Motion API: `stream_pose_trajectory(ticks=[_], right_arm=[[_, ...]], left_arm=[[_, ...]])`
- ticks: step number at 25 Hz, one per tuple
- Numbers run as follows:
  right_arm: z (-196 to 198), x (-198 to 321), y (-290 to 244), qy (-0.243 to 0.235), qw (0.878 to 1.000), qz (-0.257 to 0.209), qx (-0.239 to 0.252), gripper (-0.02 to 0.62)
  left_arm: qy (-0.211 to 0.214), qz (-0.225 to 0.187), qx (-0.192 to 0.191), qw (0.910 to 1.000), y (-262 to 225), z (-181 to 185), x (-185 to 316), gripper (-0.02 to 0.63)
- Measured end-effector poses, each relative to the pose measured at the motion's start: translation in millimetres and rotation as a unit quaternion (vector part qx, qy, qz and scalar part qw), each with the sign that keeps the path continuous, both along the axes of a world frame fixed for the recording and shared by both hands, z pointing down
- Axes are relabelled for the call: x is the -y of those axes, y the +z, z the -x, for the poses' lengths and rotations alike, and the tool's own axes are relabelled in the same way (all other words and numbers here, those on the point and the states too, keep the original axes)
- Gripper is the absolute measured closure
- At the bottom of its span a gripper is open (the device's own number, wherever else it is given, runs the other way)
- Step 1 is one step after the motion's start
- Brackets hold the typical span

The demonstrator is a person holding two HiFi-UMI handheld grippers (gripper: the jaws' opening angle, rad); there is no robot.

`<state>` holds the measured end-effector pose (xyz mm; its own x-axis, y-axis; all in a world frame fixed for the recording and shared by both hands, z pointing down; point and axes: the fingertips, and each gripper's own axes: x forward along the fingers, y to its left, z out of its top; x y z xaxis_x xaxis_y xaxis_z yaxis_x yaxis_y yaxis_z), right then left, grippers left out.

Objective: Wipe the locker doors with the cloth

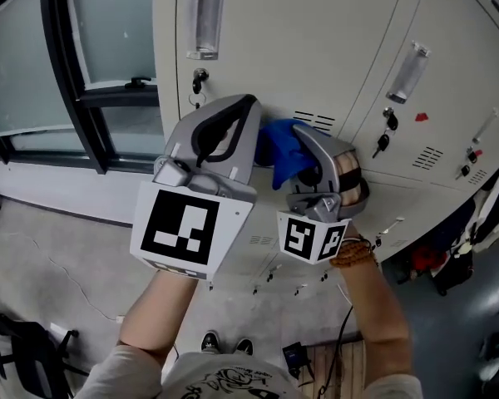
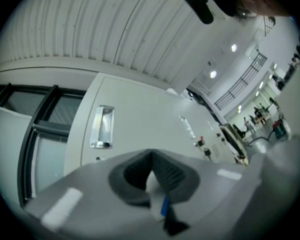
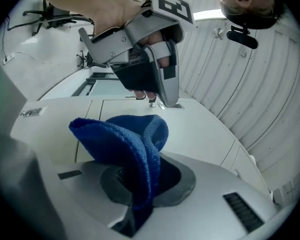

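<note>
Left gripper (image 1: 248, 105) raised, fingers together; right gripper (image 1: 303, 135) fingers clamp cloth (image 1: 279, 150) near locker door (image 1: 316, 48).

The cloth (image 1: 279, 145), in the right claw (image 1: 300, 136), lies before the locker door (image 1: 316, 40), left claw (image 1: 243, 113) just beside it.

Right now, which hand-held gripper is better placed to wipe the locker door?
Right, likely: the right hand-held gripper is shut on the blue knitted cloth near the pale grey metal locker door; the left hand-held gripper holds no cloth.
</note>
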<state>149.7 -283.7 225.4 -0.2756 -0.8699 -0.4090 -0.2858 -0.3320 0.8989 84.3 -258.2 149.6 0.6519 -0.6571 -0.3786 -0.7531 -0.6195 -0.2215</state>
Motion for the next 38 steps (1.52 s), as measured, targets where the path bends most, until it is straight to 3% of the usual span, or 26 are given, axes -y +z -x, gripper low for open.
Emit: stream_pose_trajectory(ticks=[6,14,28,34,38], right_arm=[[-36,-8,-3,0.026,0.999,0.008,0.025,0.566],[-33,-8,-46,0.027,0.996,0.009,0.079,0.566],[-22,-4,-231,0.01,0.992,-0.077,0.101,0.566],[-24,-5,-316,-0.004,0.99,-0.088,0.114,0.566],[-26,-7,-345,-0.011,0.987,-0.095,0.126,0.566]], left_arm=[[0.012,-0.007,0.005,0.9999,-2,-14,-5,0.604],[0.017,-0.025,-0.003,0.9995,-18,-13,-13,0.604],[0.01,-0.099,-0.017,0.9949,-110,14,-22,0.604],[0.001,-0.134,-0.013,0.9909,-146,16,-31,0.604],[0.0,-0.138,-0.009,0.9903,-149,15,-33,0.604]])
